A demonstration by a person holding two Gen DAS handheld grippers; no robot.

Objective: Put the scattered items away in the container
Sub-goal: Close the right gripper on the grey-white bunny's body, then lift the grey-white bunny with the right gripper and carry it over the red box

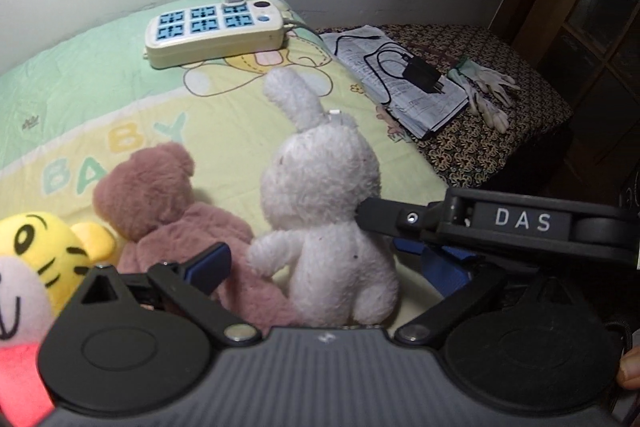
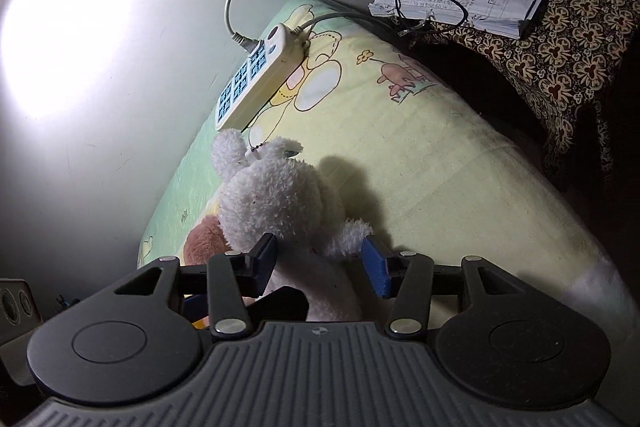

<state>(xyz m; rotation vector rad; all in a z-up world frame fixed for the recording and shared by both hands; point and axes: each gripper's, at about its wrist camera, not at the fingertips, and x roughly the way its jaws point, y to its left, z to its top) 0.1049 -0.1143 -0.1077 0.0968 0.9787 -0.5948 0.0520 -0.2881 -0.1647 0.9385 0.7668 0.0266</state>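
Both hand-held grippers at white plush rabbit [image 1: 320, 203] on bed.
Left hand-held gripper [image 1: 320, 263]: jaws wide, astride rabbit, no pad contact. Right hand-held gripper [image 2: 320, 263]: jaws part-open around rabbit's body, pads not pressing. Pink bear [image 1: 160, 195] and yellow tiger [image 1: 44, 255] beside rabbit on baby-print quilt [image 1: 224, 115]. Container: cannot tell.

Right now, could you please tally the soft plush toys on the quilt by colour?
White fluffy plush rabbit: 1
Dusty-pink plush bear: 1
Yellow striped plush tiger: 1
Total: 3
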